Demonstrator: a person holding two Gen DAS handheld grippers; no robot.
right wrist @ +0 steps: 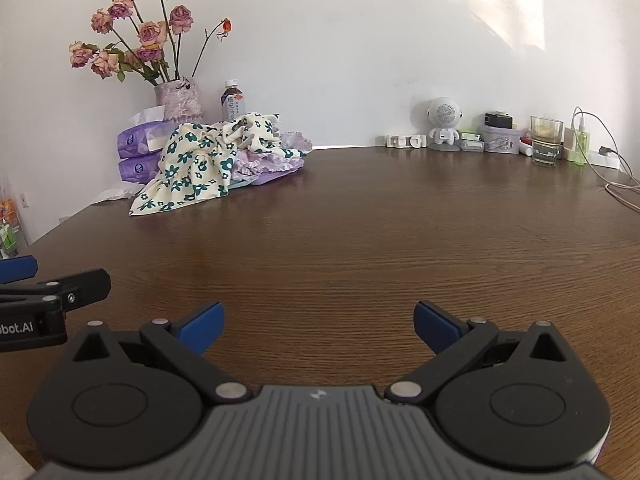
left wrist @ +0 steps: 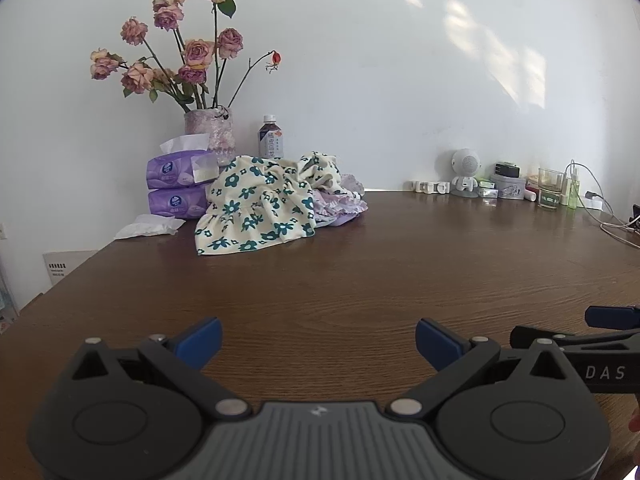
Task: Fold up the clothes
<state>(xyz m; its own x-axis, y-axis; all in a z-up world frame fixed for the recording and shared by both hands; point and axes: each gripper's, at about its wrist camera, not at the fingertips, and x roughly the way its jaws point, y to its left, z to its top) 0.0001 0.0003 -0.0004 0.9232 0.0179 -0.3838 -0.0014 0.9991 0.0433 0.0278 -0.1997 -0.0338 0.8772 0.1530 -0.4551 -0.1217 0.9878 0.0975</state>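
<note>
Both grippers, left (left wrist: 319, 338) and right (right wrist: 319, 322), are held side by side above the near tabletop (right wrist: 360, 240). Their fingers are spread wide and nothing is gripped. The clothes (left wrist: 264, 204) are heaped at far left, beside the tissue packs (left wrist: 178, 184).

Cream dress (left wrist: 256, 208) w/ teal flowers, lilac garment (left wrist: 344, 200), brown wood-grain table (left wrist: 360, 280).
</note>
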